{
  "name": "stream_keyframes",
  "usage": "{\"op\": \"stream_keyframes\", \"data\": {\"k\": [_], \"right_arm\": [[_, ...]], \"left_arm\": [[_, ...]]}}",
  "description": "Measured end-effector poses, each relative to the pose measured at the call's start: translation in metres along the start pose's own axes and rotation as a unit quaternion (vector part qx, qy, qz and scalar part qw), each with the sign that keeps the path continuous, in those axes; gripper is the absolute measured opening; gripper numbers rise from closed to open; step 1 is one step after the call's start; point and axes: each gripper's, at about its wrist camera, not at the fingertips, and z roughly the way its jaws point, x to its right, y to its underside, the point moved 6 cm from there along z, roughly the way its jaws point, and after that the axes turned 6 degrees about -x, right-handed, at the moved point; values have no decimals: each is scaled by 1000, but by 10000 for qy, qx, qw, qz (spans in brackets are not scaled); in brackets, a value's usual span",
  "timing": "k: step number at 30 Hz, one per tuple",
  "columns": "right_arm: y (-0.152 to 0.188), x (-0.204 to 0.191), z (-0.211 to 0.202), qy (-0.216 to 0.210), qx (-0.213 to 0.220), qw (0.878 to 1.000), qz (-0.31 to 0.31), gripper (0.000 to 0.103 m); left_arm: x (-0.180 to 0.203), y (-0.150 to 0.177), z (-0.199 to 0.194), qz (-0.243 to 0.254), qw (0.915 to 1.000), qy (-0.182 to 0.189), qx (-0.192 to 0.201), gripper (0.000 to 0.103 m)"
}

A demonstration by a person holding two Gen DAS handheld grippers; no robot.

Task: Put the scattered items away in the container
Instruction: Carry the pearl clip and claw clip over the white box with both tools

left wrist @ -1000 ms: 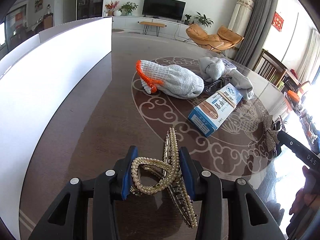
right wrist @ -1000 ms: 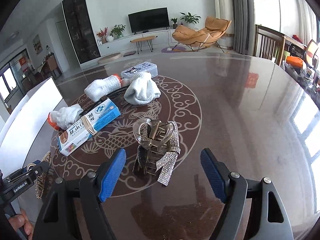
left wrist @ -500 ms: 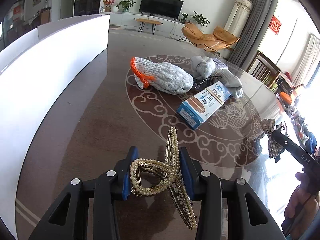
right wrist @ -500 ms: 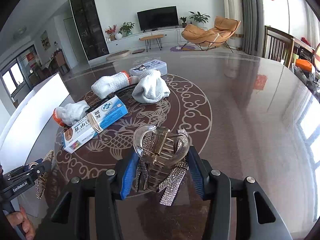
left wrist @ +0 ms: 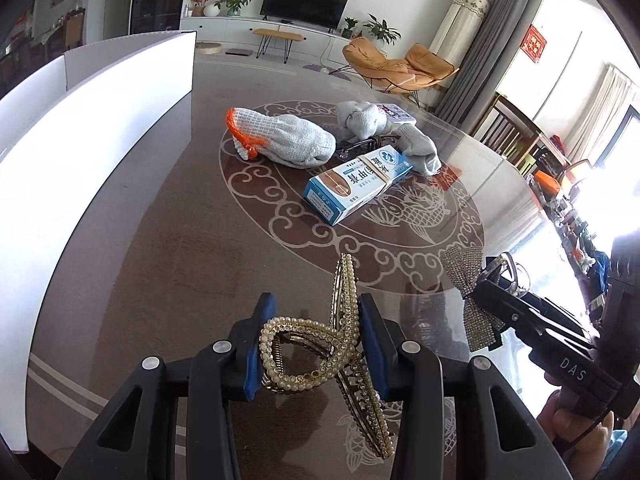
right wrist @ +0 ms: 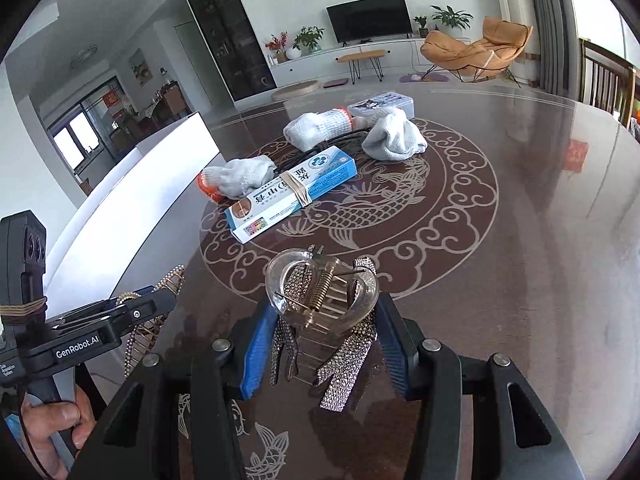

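Since the earlier frame the right gripper (right wrist: 320, 344) has closed from wide open around the clear rhinestone hair claw (right wrist: 322, 300), while the left gripper (left wrist: 312, 344) has only drifted, its hold unchanged. Left wrist view: at the lower centre its blue pads, set fairly narrow, pinch the gold pearl hair clip (left wrist: 316, 340) across its looped middle, probably so the long curved ends hang free without slipping; the white container (left wrist: 92, 128) fills the left side, well apart from the pile of work gloves (left wrist: 288, 142) and the blue box (left wrist: 356, 178) in the upper middle. Right wrist view: at the lower centre the pads press the claw's sides about half open, its ribbon tails dangling below; the container wall sits at middle left, and both items look ready to be carried there.
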Motion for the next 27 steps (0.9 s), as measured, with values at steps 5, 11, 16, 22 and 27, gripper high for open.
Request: {"op": "stream_keyframes", "data": {"k": [5,11,16,22,27], "right_arm": [[-13,-32,-2,-245,-61,9993,-274,50],[-54,-116,-13,-689,141,9918,-1069,50],[-90,-227,-18,-1431,325,9725,-1810,50],[-87,-363,4,-2395,71,9368,-2549,50],[-58,-433,72,-2608,-767,9211,-2789,50]], "left_arm": [[-17,-24,-51,-225,9989,146,382,42],[-96,-50,-134,-689,9924,-228,995,42],[-203,-54,-182,-1247,9802,-1004,1168,42],[-310,-44,-193,-1760,9681,-1610,768,42],[-361,-37,-170,-2036,9624,-1778,267,42]]}}
